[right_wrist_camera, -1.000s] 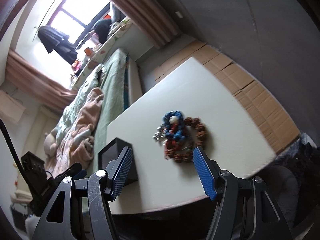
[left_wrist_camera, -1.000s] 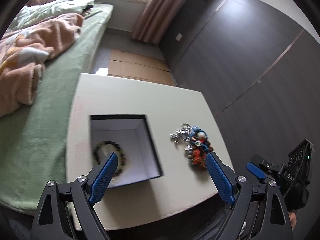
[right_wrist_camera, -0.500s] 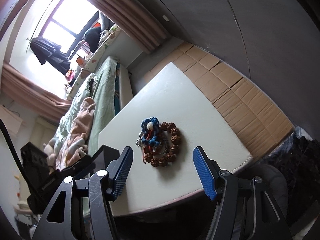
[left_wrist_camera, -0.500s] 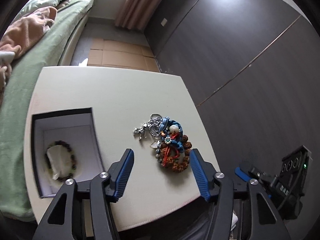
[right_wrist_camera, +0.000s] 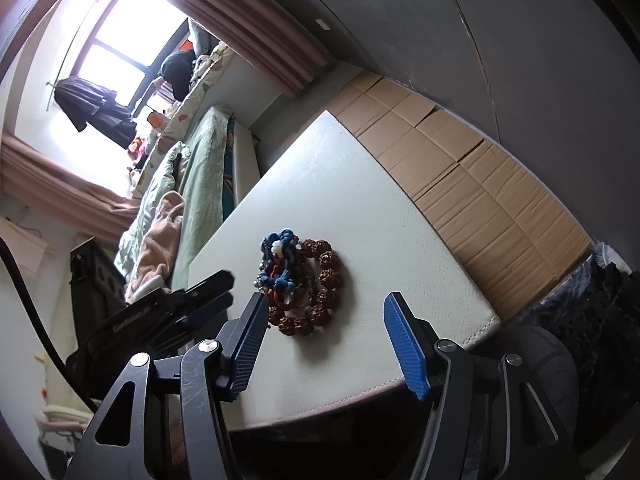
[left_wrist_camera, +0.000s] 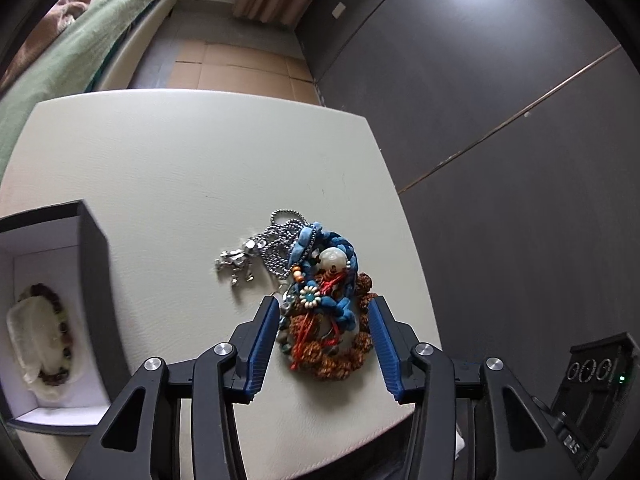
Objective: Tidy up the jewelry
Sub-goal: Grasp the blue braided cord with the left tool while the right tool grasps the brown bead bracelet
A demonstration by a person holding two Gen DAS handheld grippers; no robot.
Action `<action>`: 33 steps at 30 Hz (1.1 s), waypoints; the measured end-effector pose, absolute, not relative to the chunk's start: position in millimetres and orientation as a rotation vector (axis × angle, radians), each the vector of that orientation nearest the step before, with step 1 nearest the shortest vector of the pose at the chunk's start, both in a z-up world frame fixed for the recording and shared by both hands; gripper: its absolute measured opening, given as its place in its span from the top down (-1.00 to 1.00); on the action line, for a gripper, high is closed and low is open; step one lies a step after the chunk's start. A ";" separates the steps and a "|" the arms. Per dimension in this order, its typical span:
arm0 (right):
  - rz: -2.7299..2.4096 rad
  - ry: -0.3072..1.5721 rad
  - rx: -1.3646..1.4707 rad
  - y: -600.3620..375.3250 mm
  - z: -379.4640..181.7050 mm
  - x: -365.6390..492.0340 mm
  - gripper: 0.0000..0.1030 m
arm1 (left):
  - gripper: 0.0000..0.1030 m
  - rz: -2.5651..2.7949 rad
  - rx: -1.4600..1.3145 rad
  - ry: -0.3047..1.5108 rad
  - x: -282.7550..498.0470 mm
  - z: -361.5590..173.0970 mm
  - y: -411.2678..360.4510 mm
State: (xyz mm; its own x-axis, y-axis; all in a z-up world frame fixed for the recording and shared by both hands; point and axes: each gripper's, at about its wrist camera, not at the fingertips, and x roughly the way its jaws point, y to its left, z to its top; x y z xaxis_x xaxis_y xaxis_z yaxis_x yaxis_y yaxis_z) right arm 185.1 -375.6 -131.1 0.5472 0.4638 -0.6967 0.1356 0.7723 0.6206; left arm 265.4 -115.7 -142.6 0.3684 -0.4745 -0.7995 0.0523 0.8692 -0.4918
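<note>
Blue-padded left gripper (left_wrist_camera: pixel 323 340), jaws apart, is straddling the tangled pile of beaded bracelets and silver chain (left_wrist_camera: pixel 316 296) on the cream surface (left_wrist_camera: pixel 180 168); right gripper (right_wrist_camera: pixel 332 344), also apart, is sitting farther off.

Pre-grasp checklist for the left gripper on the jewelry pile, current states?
1. Left gripper open, jaws either side of the jewelry pile: ok.
2. One piece isolated: not ok, brown bead bracelet, blue braided cord and silver chain are tangled.
3. Pad contact with beads: cannot tell.
4. Box open, with room: ok; holds one bracelet.
5. Right gripper open, clear of the pile: ok.
</note>
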 end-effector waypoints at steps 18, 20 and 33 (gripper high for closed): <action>0.128 0.989 0.740 -415.2 -142.5 195.3 -0.20 | 0.08 -0.289 -0.004 1.210 293.9 -152.4 -197.6; 0.126 0.994 0.740 -414.6 -144.0 196.3 -0.20 | 0.08 -0.254 0.046 1.209 294.8 -159.0 -201.5; 0.138 1.033 0.727 -400.9 -154.5 199.3 -0.20 | 0.62 -0.265 -0.104 1.189 306.1 -142.9 -153.6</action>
